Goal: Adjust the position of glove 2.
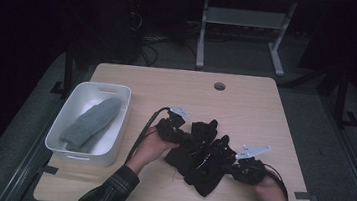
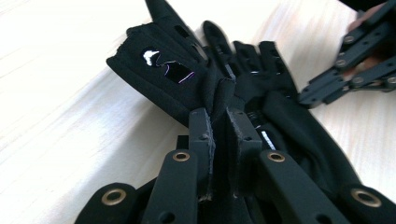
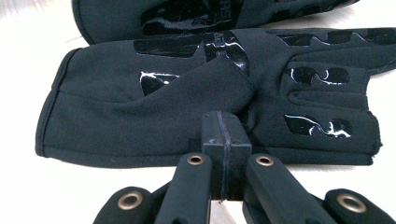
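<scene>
1. Lying low in the middle of the high view, black gloves (image 1: pixel 201 155) rest on the tabletop (image 1: pixel 246 107).
2. Left gripper (image 2: pixel 219 121) pinches glove cloth.
3. Right gripper (image 3: pixel 223 133) is pressed together, touching a glove's edge.

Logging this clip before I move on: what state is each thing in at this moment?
Left gripper: shut on a pinched fold of the black gloves.
Right gripper: shut, fingers pressed together at a glove's edge; whether cloth is caught, cannot tell.
Black gloves: lying crumpled on the table.
White bin: open-topped, holding a grey mitten.
Grey mitten: lying flat in the bin.
</scene>
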{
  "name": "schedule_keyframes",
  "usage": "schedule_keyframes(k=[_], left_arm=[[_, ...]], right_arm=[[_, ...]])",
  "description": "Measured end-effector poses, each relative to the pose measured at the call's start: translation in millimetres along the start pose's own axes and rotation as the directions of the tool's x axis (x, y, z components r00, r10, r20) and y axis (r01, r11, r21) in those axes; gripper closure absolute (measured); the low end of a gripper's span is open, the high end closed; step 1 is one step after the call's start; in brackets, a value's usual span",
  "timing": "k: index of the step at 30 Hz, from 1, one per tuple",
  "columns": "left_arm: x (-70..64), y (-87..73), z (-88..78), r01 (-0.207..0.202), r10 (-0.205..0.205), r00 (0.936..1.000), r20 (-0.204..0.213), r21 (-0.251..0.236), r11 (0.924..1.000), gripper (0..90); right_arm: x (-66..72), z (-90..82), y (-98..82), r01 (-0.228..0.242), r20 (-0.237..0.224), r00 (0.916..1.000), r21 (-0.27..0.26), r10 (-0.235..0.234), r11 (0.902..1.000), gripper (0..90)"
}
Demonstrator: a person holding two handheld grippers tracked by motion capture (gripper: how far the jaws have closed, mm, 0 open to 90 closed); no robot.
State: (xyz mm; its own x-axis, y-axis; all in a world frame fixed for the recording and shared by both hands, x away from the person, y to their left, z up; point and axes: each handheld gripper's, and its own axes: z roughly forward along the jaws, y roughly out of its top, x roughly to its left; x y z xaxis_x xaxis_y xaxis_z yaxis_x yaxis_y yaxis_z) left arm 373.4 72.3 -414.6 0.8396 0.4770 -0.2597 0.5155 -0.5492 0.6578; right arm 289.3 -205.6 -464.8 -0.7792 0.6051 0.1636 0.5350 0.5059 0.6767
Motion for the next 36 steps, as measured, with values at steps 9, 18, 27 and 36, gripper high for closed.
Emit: schedule_keyframes(k=[9, 18, 27, 36], left_arm=[[-10.5, 7.6, 2.0, -0.024, 0.024, 0.9992, 0.031, -0.010, 0.9997, 80.4], [-21.5, 14.2, 12.2, -0.033, 0.034, 0.9974, 0.064, -0.011, 0.9994, 78.1], [-36.1, 21.3, 19.5, -0.065, 0.069, 0.9929, 0.097, -0.038, 0.9971, 70.2], [-50.2, 31.2, 14.5, -0.120, 0.125, 0.9869, 0.102, -0.052, 0.9914, 86.4]], right_arm=[[-0.1, 10.0, 9.4, 0.003, -0.008, 1.0000, 0.000, -0.003, 1.0000, 90.0], [-0.9, 17.4, 16.1, 0.006, -0.017, 0.9998, -0.003, -0.006, 1.0000, 90.0], [-2.5, 16.9, 15.8, 0.017, -0.014, 0.9998, -0.008, -0.017, 0.9998, 90.0], [-16.5, -7.1, 4.3, -0.037, 0.037, 0.9986, -0.047, 0.039, 0.9982, 88.8]])
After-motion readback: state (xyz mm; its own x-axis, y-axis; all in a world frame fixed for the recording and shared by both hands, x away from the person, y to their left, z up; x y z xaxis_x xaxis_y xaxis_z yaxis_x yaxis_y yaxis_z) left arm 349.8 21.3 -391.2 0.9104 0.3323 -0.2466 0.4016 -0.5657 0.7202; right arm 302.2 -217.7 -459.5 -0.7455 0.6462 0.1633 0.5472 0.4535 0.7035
